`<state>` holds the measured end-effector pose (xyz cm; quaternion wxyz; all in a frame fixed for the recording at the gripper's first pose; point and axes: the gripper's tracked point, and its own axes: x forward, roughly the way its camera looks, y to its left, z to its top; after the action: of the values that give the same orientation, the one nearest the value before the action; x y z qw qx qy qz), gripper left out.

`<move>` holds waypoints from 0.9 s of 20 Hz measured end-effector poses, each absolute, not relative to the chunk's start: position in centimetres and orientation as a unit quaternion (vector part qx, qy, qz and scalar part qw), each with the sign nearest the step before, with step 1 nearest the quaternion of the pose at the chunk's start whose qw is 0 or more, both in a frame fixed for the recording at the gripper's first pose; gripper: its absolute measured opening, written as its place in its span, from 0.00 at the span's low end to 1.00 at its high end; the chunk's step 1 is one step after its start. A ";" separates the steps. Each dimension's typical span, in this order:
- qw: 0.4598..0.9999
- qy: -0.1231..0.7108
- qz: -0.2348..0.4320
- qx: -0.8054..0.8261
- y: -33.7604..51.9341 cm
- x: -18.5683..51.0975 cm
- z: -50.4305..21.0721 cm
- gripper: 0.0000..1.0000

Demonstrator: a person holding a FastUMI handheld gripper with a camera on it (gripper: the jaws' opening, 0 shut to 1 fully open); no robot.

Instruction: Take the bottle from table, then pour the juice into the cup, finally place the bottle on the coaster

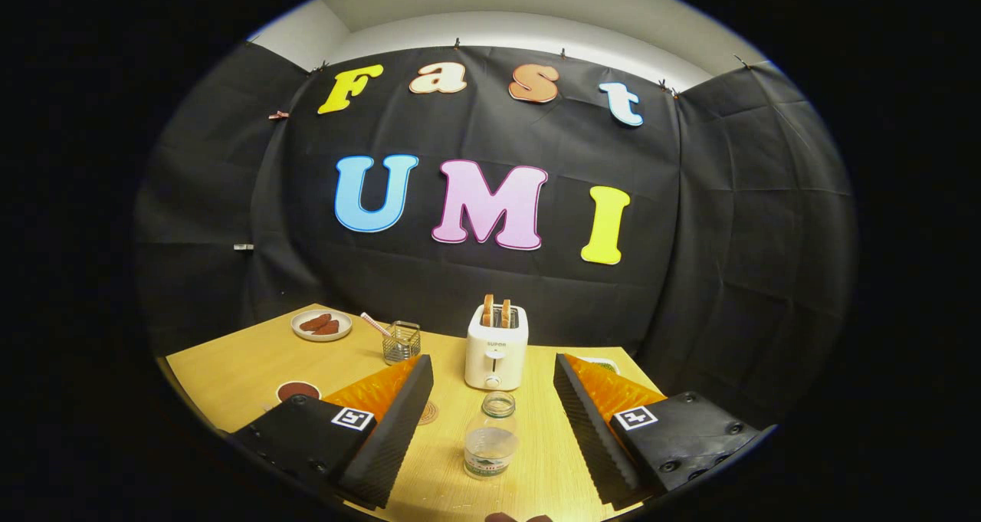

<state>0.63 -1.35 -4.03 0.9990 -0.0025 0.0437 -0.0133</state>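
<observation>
A small clear plastic bottle (490, 438) with no cap stands upright on the wooden table (230, 369), between my two fingers and apart from both. My gripper (490, 430) is open, with a wide gap on each side of the bottle. A clear ribbed glass cup (401, 342) with a pink-striped straw stands beyond the left finger. A round tan coaster (428, 412) peeks out just beside the left finger, partly hidden by it.
A white toaster (497, 347) with two toast slices stands just beyond the bottle. A white plate (322, 325) with dark red pieces sits at the far left. A small dark red disc (298, 390) lies by the left finger. Something green-rimmed (605, 365) shows behind the right finger.
</observation>
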 end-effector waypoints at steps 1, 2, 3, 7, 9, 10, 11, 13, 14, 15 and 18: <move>0.999 0.047 -0.011 -0.004 -1.3 0.8 -4.5 0.97; 0.999 0.048 -0.008 -0.005 -1.4 1.0 -4.8 0.98; 0.999 0.048 -0.005 -0.005 -1.4 1.2 -5.1 0.98; 0.998 0.059 -0.002 -0.009 -1.7 2.4 -7.1 0.97; 0.998 0.065 -0.003 -0.006 -1.9 3.1 -8.2 0.98; 0.998 0.069 -0.003 -0.004 -2.1 3.3 -8.9 0.97; 0.997 0.073 -0.002 -0.003 -2.1 3.6 -9.4 0.97; 0.997 0.081 0.001 -0.003 -2.2 4.0 -10.7 0.97; 0.996 0.084 0.005 -0.005 -2.1 4.1 -11.4 0.97; 0.996 0.087 0.008 -0.006 -2.0 4.3 -11.9 0.97; 0.995 0.099 0.012 -0.001 -2.0 4.5 -13.9 0.98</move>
<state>4.55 -1.96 -13.89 0.9950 -0.0011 0.0987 0.0120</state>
